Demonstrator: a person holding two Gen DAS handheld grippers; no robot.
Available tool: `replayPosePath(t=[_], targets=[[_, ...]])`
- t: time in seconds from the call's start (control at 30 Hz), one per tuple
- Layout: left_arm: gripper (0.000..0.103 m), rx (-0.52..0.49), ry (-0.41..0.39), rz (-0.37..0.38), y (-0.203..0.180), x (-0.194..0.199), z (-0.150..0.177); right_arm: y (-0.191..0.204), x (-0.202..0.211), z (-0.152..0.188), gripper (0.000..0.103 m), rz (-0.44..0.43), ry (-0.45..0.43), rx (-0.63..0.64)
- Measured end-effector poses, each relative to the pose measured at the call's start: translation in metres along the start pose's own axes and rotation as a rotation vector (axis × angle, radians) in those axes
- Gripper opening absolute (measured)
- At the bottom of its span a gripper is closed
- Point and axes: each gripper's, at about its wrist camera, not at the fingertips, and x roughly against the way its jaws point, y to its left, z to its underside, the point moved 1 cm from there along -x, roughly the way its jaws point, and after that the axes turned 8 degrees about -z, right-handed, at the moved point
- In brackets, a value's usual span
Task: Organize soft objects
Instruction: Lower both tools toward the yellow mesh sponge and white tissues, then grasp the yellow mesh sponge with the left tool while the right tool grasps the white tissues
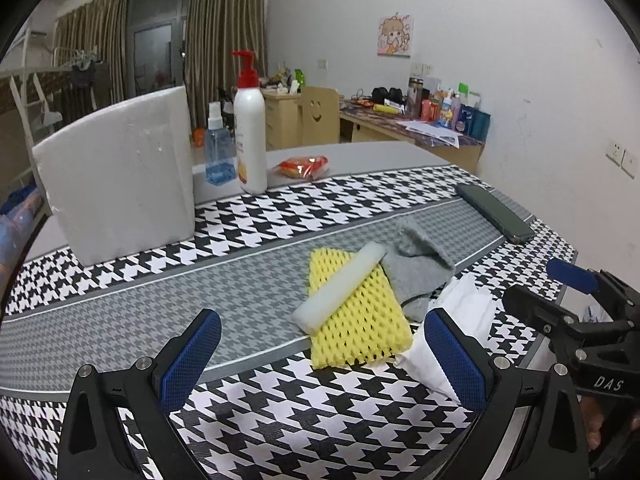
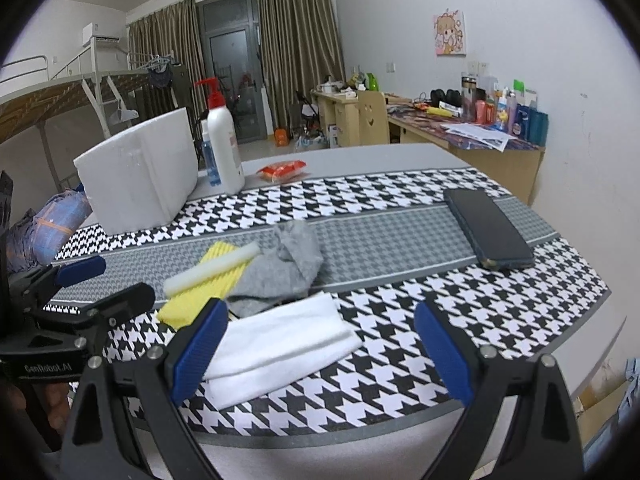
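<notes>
Both grippers' fingers spread, empty; white cloth (image 2: 276, 340) lies beside right gripper (image 2: 318, 354).

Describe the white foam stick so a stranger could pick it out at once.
On the houndstooth table cover, find the pile of soft things near the front edge, ahead of the two open grippers. The white foam stick lies diagonally on the yellow mesh pad, beside a grey sock. It alone is a slim white bar.
</notes>
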Motion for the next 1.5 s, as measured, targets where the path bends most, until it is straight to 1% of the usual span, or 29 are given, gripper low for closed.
replayPosePath(t=[0.1,0.23,0.37,0.6,0.77,0.83,0.9,1.0,1.07,1.17,1.27,1.33,1.4,1.43,1.5], targets=[[0.102,-0.007,0.010,-0.004,-0.002,-0.004,0.000,-0.001,-0.002,0.002,0.096,-0.003,0.006,-0.004],[0.100,-0.004,0.039,0.014,-0.004,-0.012,0.001,-0.001,-0.003,0.003,0.096,-0.005,0.013,-0.003],[0.095,-0.001,0.067,0.022,-0.004,-0.019,0.002,0.002,-0.008,0.006,0.096,-0.012,0.041,0.011],[0.086,-0.015,0.099,0.031,-0.010,-0.027,0.004,0.001,-0.018,0.014,0.096,-0.038,0.086,-0.006],[0.082,-0.008,0.125,0.042,-0.011,-0.033,0.004,0.003,-0.026,0.017,0.096,-0.048,0.106,-0.007],[0.079,-0.005,0.135,0.045,-0.011,-0.035,0.004,0.003,-0.030,0.018,0.096,-0.048,0.113,-0.010],[0.074,-0.006,0.151,0.043,-0.012,-0.039,0.005,0.003,-0.033,0.020,0.096,-0.042,0.121,-0.008],[0.070,-0.011,0.172,0.048,-0.013,-0.043,0.005,0.004,-0.040,0.022,0.095,-0.037,0.156,-0.007],[0.069,-0.019,0.185,0.049,-0.015,-0.046,0.006,0.005,-0.043,0.024,0.092,-0.049,0.173,-0.008],[0.066,-0.031,0.205,0.053,-0.017,-0.049,0.008,0.008,-0.043,0.024,0.087,-0.026,0.182,0.017],[0.066,-0.035,0.208,0.051,-0.018,-0.050,0.009,0.013,-0.045,0.025,0.082,0.022,0.198,0.046],[0.065,-0.042,0.208,0.045,-0.019,-0.050,0.009,0.015,-0.045,0.025,0.076,0.011,0.200,0.047],[0.063,-0.048,0.208,0.047,-0.021,-0.050,0.009,0.018,-0.044,0.025,0.067,0.010,0.206,0.054],[0.062,-0.051,0.208,0.049,-0.021,-0.050,0.009,0.020,-0.044,0.025,0.064,0.005,0.207,0.059],[0.059,-0.053,0.207,0.053,-0.022,-0.050,0.009,0.022,-0.043,0.025,0.052,-0.010,0.209,0.068]])
